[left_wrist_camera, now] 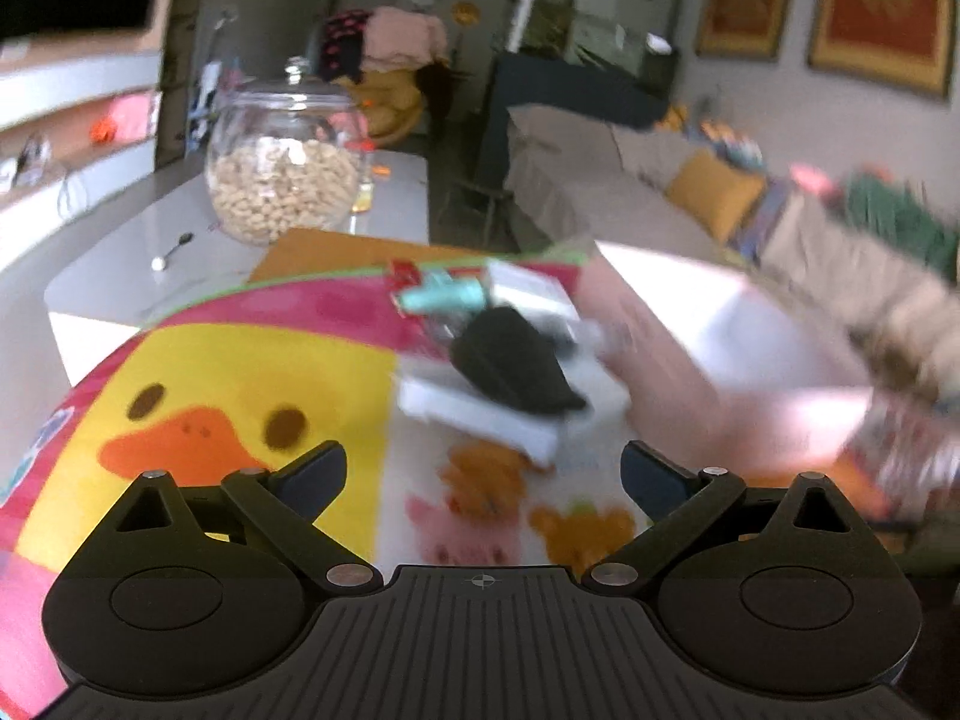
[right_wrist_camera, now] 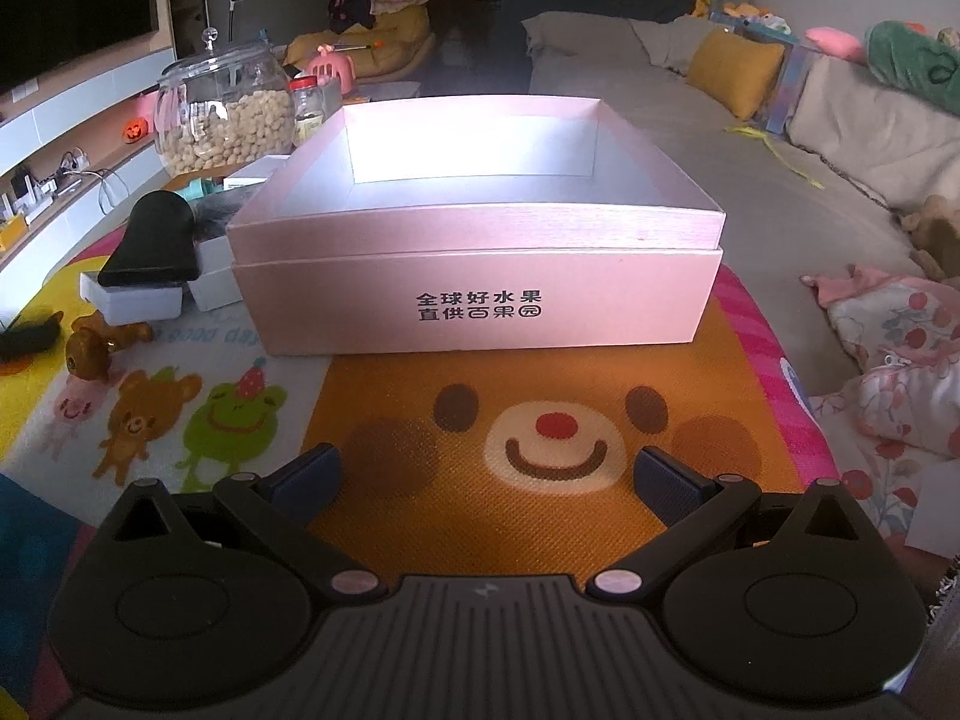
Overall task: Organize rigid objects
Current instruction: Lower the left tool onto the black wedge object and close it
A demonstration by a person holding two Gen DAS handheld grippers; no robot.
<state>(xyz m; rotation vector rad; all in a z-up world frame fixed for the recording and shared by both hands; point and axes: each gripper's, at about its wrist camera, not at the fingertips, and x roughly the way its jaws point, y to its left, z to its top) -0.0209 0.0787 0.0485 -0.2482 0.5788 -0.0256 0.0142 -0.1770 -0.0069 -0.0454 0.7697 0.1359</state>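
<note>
Both tongs, left [left_wrist_camera: 483, 471] and right [right_wrist_camera: 483, 477], stand wide apart and hold nothing, each poised above a cartoon-printed play mat [right_wrist_camera: 540, 432]. An open pink cardboard box [right_wrist_camera: 480, 252] sits on the mat directly ahead of the right tongs; its inside appears empty and is the likely place for the loose items. These lie in a cluster just beside the box's left wall: a black wedge-shaped object [right_wrist_camera: 153, 243] resting on a flat white box [right_wrist_camera: 132, 297], a second white box [right_wrist_camera: 213, 276] touching it, a teal item [right_wrist_camera: 201, 187] behind, and a small brown figurine [right_wrist_camera: 87, 354] nearer the camera. In the blurred left view the black object [left_wrist_camera: 510, 360] lies ahead of the left tongs. It looks stiff and smooth, probably light; a grip across its narrower end seems safest. The white boxes are likely rigid but crushable card, best pinched across their short sides. A glass jar [right_wrist_camera: 222, 111] stands behind.
</note>
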